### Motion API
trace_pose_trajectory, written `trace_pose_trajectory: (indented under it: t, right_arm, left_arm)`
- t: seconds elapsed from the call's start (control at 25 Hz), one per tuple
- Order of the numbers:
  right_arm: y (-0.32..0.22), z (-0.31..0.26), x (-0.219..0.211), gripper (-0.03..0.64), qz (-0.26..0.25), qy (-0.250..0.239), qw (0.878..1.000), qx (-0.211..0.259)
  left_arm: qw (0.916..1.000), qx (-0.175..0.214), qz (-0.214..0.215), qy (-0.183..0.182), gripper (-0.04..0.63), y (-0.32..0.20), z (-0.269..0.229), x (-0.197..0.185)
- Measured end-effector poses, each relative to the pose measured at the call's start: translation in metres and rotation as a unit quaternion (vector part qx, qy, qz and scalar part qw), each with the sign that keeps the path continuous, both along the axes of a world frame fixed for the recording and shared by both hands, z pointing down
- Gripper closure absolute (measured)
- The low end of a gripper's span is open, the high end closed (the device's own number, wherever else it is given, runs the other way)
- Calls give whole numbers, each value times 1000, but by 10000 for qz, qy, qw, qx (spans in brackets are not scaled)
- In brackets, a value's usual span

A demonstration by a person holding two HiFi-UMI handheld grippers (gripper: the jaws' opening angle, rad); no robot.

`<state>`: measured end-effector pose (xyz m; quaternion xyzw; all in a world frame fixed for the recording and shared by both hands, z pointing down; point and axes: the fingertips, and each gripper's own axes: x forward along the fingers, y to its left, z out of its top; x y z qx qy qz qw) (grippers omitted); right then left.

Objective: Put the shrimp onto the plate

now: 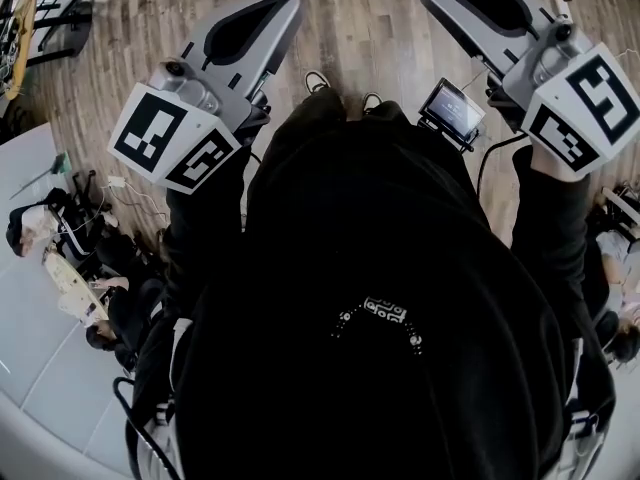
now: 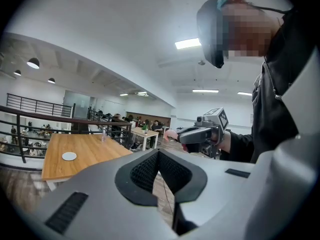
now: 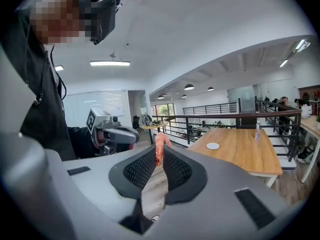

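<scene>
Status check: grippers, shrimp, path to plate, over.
Right gripper shut on shrimp. Left gripper shut, empty. Plate ahead on wooden table, shrimp not yet on it. No obstruction seen.

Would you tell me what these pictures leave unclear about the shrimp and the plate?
Shrimp: right gripper view, lower part hidden between the jaws of the right gripper; head view, cut off by the top edge.
Plate: both gripper views, too small to tell whether anything lies on it; head view, outside the frame.
</scene>
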<state>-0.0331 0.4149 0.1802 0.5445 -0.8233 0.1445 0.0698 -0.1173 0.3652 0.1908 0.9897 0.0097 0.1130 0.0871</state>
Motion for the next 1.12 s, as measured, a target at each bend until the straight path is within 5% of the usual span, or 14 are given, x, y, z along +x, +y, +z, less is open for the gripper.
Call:
trace_pose_trajectory:
  t: [0.36,0.84,1.12]
  right_arm:
    - [-39,7,18,560,-91,117,9998,147]
    - [-29,-10,22,560,275,331,9991,-28]
    - [-76,-3,35,560,312,328,9990,-27]
  left_arm:
    - [9999,-91,-60,119,589,-44,10,18]
    - [9993,-27,255,255,589,-38,-3,27]
    - [9989,-129,315,319,589,-86,7,41]
